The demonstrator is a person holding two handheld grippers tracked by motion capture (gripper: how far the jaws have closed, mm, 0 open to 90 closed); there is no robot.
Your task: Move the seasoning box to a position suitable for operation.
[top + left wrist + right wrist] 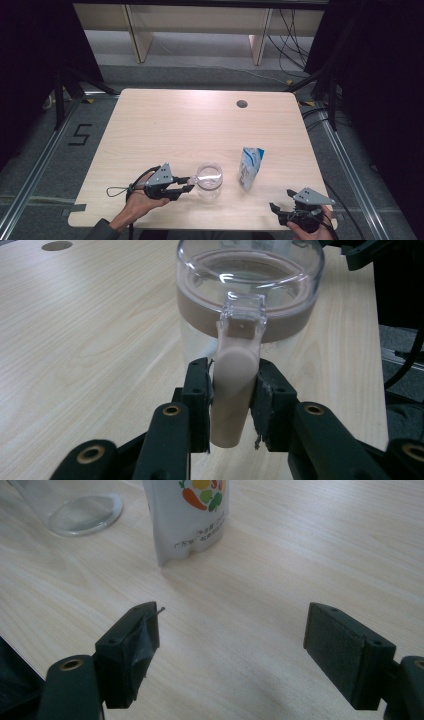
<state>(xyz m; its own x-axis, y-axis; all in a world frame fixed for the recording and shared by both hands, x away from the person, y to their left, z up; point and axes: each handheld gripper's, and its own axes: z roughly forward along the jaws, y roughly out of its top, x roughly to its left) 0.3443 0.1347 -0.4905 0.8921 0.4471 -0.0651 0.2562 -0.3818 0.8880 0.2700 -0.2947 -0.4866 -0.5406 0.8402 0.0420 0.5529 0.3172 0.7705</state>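
**Left hand-held gripper on the jar handle, pouch waiting to the right**

I have the left hand-held gripper (184, 186) at the lower middle of the high view, jaws pointing toward the right of the frame and closed narrow on the beige handle (233, 390) of the clear jar (208, 180). In the left gripper view the two pads press the handle from either side; the handle runs straight up the frame from between the jaws to the jar's rim, so its long axis lines up with my gripper.

The jar stands upright on the tabletop (175, 125), touching my left gripper's tips and just right of them. The white pouch (250, 167) stands upright a little further right in the frame, apart from the jar, with bare wood between them.

My right hand-held gripper (281, 209) sits at the lower right of the high view, close to the near edge of the tabletop, jaws spread wide with nothing between them. In the right gripper view the pouch (187, 515) is at the upper middle of the frame, ahead and slightly left of the jaws' centre line, with the jar's base (82, 512) at the upper left. I judge the right gripper the nearer one to the pouch, with open tabletop ahead for the reach.

Behind both things the tabletop lies bare up to the cable hole (242, 104) at the upper right.
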